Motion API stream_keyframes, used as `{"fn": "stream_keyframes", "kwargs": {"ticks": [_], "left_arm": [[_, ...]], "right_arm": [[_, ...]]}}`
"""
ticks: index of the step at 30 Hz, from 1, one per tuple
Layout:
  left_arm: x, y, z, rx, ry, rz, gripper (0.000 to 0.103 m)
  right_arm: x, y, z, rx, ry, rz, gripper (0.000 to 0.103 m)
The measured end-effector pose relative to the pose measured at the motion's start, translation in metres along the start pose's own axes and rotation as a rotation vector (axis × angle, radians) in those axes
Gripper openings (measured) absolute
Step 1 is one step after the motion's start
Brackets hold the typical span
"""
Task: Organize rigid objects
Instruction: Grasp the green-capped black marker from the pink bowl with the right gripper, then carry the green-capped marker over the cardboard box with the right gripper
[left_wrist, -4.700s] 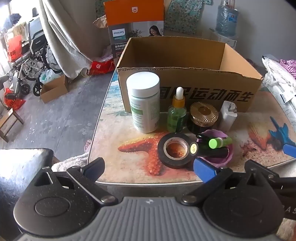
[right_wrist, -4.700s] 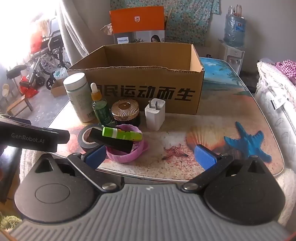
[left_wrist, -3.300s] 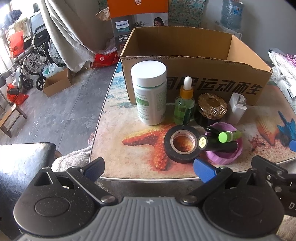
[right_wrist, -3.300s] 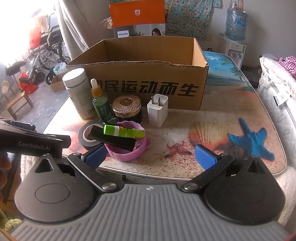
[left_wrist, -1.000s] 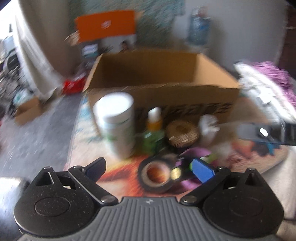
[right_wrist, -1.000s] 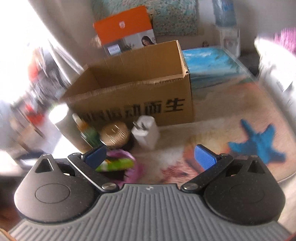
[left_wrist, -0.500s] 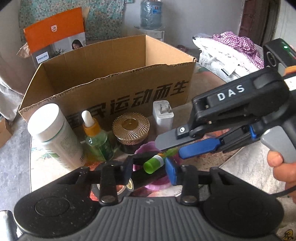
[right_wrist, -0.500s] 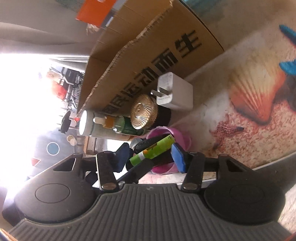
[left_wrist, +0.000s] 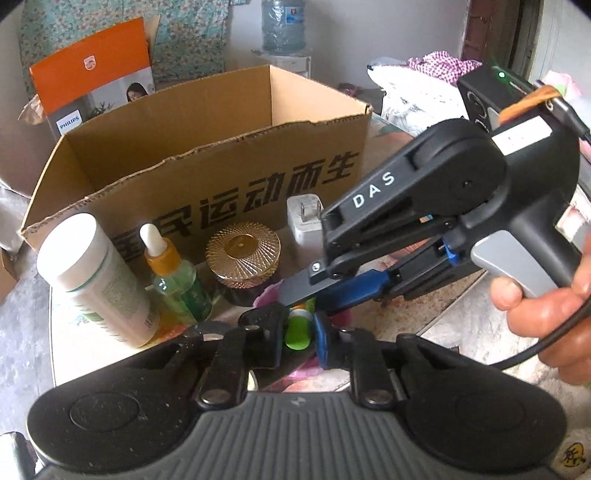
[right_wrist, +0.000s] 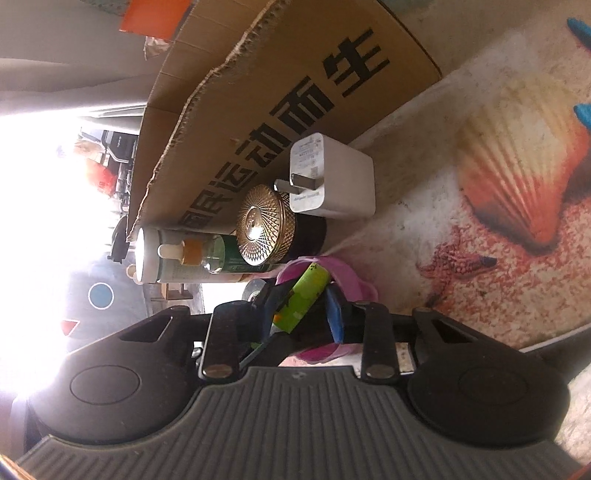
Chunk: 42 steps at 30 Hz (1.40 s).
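Note:
A green tube (left_wrist: 297, 328) lies across a pink bowl (left_wrist: 264, 295) in front of an open cardboard box (left_wrist: 221, 177). My left gripper (left_wrist: 297, 341) is shut on the tube's near end. My right gripper (left_wrist: 303, 299) reaches in from the right, rolled onto its side. In the right wrist view the green tube (right_wrist: 304, 291) sits between the fingers of the right gripper (right_wrist: 301, 314). Those jaws are still closing, and their pads touch the tube's sides. The pink bowl (right_wrist: 347, 277) shows behind the fingers.
A white bottle (left_wrist: 96, 277), a green dropper bottle (left_wrist: 177, 280), a gold-lidded jar (left_wrist: 242, 254) and a white charger (left_wrist: 303, 225) stand in a row against the box front. A person's hand (left_wrist: 546, 306) holds the right gripper's handle. Table edge runs close below.
Both grippers dropped toward the pink bowl and went from wide open to closed around the green tube. The right gripper rolled onto its side and moved in closer.

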<state>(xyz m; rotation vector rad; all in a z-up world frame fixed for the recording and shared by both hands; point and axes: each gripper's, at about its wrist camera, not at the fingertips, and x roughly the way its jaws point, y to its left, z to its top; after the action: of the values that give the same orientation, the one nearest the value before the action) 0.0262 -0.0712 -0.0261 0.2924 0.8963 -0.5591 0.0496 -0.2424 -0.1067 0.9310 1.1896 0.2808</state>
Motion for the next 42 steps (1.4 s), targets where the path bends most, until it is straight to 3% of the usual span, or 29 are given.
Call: {"fn": "stream_keyframes", "kwargs": {"ticks": [8, 16, 22, 26, 30, 34, 42], "left_arm": [[0.001, -0.002, 0.005, 0.010, -0.011, 0.002, 0.016], [-0.023, -0.009, 0.006, 0.035, -0.084, 0.024, 0.016], [-0.064, -0.005, 0.024, 0.044, -0.212, 0.095, 0.016], [-0.080, 0.019, 0.056, -0.027, -0.254, 0.155, 0.016], [-0.072, 0.058, 0.091, -0.116, -0.223, 0.175, 0.016], [-0.038, 0.102, 0.121, -0.181, -0.130, 0.170, 0.016], [0.039, 0.170, 0.147, -0.271, 0.063, 0.179, 0.016]], "right_arm": [[0.002, -0.003, -0.001, 0.007, -0.033, 0.017, 0.024], [-0.020, 0.003, -0.010, -0.033, -0.087, 0.059, 0.023], [-0.050, 0.044, -0.014, -0.183, -0.168, 0.088, 0.023], [-0.065, 0.093, 0.000, -0.333, -0.204, 0.131, 0.023], [-0.052, 0.137, 0.036, -0.419, -0.173, 0.156, 0.023], [-0.016, 0.170, 0.084, -0.452, -0.093, 0.131, 0.021], [0.079, 0.195, 0.172, -0.370, 0.082, 0.034, 0.018]]}}
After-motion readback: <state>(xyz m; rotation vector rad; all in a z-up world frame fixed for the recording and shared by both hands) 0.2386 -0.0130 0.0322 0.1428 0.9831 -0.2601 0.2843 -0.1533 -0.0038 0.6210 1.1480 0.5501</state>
